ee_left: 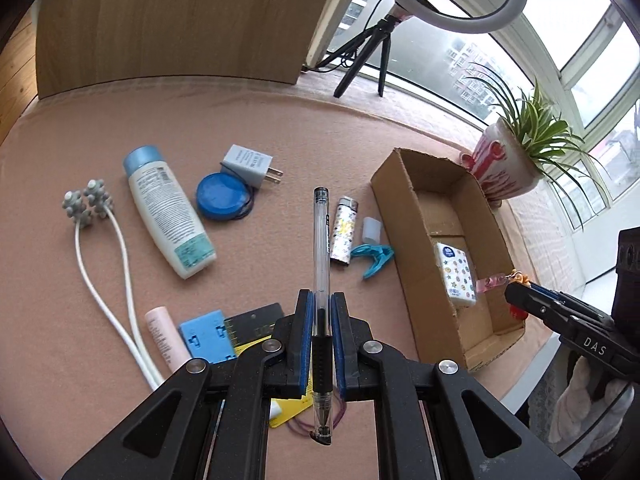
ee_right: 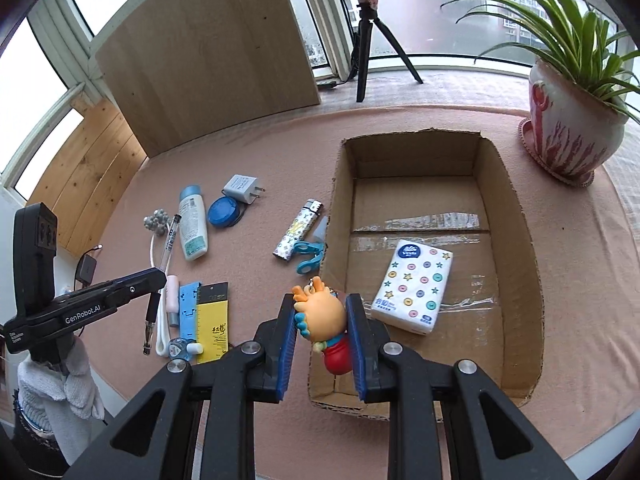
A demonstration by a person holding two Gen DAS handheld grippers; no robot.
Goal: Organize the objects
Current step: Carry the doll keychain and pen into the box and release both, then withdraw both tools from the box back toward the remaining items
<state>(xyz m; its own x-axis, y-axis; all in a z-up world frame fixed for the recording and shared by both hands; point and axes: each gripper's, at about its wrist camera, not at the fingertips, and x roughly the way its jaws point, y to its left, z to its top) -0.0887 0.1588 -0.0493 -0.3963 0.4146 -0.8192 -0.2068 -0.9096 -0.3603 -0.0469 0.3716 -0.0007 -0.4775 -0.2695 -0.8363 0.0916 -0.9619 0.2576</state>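
Pen (ee_left: 321, 280) is being clamped between the jaws of the left gripper (ee_left: 321, 312), taken at its black rubber grip, with the clear barrel reaching out ahead and the tip trailing behind. It is judged light, stiff and smooth, so the ribbed sleeve is being used as the surest hold. A soft, squashy toy keychain (ee_right: 324, 320) is being pinched by the right gripper (ee_right: 322, 312) at the near wall of the cardboard box (ee_right: 516, 216). Ahead of those jaws, a tissue pack (ee_right: 414, 286) is lying inside the box.
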